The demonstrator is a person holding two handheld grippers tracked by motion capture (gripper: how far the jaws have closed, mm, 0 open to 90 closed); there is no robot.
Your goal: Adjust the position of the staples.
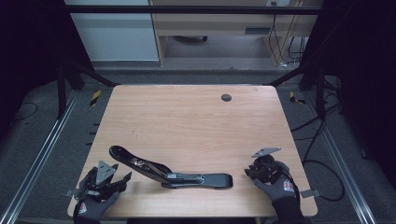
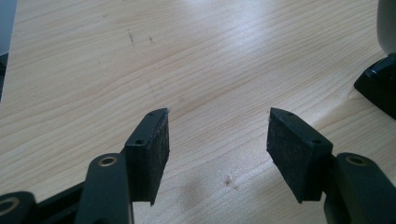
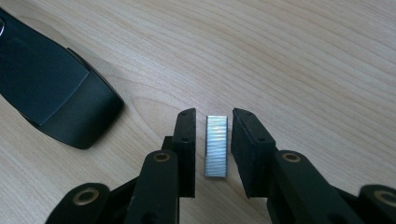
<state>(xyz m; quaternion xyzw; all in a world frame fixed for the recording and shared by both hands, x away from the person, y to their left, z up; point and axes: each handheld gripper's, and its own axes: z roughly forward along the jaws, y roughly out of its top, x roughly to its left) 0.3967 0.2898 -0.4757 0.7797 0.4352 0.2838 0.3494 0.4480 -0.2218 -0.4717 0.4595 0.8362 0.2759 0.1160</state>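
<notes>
A black stapler [image 1: 173, 175] lies opened out flat near the table's front edge, its long arm reaching toward the left. Its rounded black end [image 3: 56, 93] shows at the upper left of the right gripper view. A short silver strip of staples [image 3: 216, 145] sits between the jaws of my right gripper [image 3: 214, 116], with a thin gap on each side, so the pads do not press it. That right gripper [image 1: 250, 172] is just right of the stapler's end. My left gripper [image 1: 126, 179] [image 2: 218, 114] stands open over bare wood left of the stapler [image 2: 380, 84].
The wooden table [image 1: 187, 116] has a round dark grommet hole [image 1: 226, 97] near its far edge. Black frame rails and cables run along both sides on the floor. A gloved hand holds each gripper at the front corners.
</notes>
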